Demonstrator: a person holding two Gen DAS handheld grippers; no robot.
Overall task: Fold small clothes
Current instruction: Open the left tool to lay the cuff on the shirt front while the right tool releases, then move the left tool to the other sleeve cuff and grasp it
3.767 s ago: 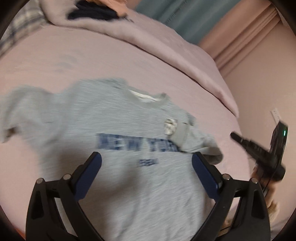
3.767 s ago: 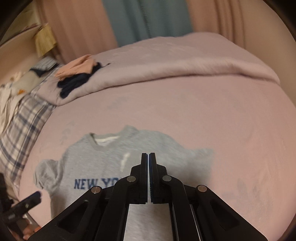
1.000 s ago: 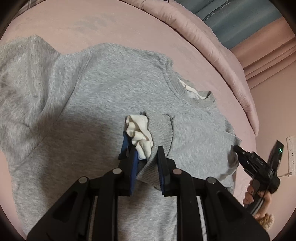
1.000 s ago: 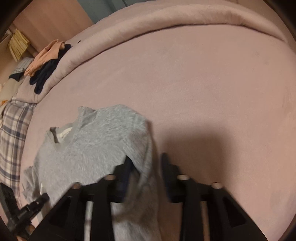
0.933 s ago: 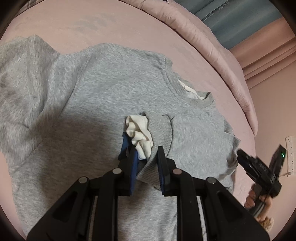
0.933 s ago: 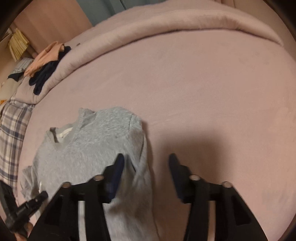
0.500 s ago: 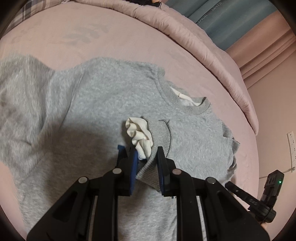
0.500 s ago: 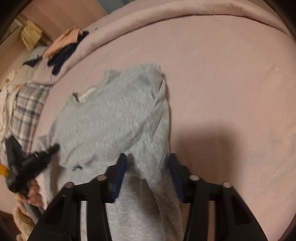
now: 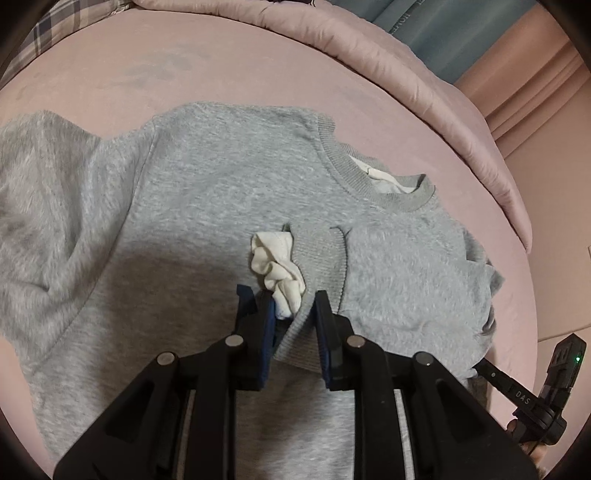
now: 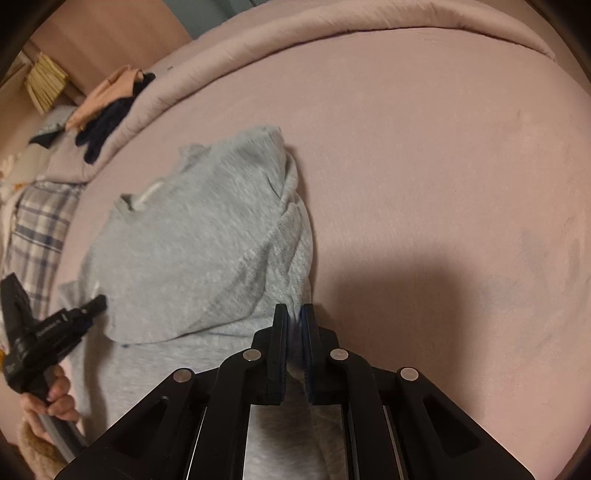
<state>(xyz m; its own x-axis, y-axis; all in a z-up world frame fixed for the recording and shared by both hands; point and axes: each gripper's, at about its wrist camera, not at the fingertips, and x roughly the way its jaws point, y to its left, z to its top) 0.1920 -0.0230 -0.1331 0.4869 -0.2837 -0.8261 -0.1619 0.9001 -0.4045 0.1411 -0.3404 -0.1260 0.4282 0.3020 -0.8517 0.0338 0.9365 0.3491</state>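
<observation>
A grey sweatshirt (image 9: 203, 203) lies on the pink bed sheet (image 9: 110, 74), collar toward the far side. One sleeve is folded across the chest. My left gripper (image 9: 284, 314) has that sleeve's ribbed cuff (image 9: 321, 258) and its white lining (image 9: 277, 266) between the pads; the jaws are easing open slightly, still gripping. In the right wrist view, my right gripper (image 10: 293, 314) is shut on the right edge of the sweatshirt (image 10: 192, 240). The left gripper (image 10: 98, 302) shows at the left with a hand (image 10: 55, 398) on it. The right gripper (image 9: 484, 369) shows low on the right.
A rolled pink duvet (image 10: 332, 33) borders the far side of the bed. Peach and navy clothes (image 10: 110, 99) lie on it at the left, with plaid bedding (image 10: 37, 229) below them. Bare pink sheet (image 10: 443, 184) stretches right of the sweatshirt. A teal curtain (image 9: 443, 29) hangs behind.
My right gripper came down onto the sweatshirt's right edge and its jaws went from wide apart to shut on the fabric. The left gripper kept the cuff and barely moved.
</observation>
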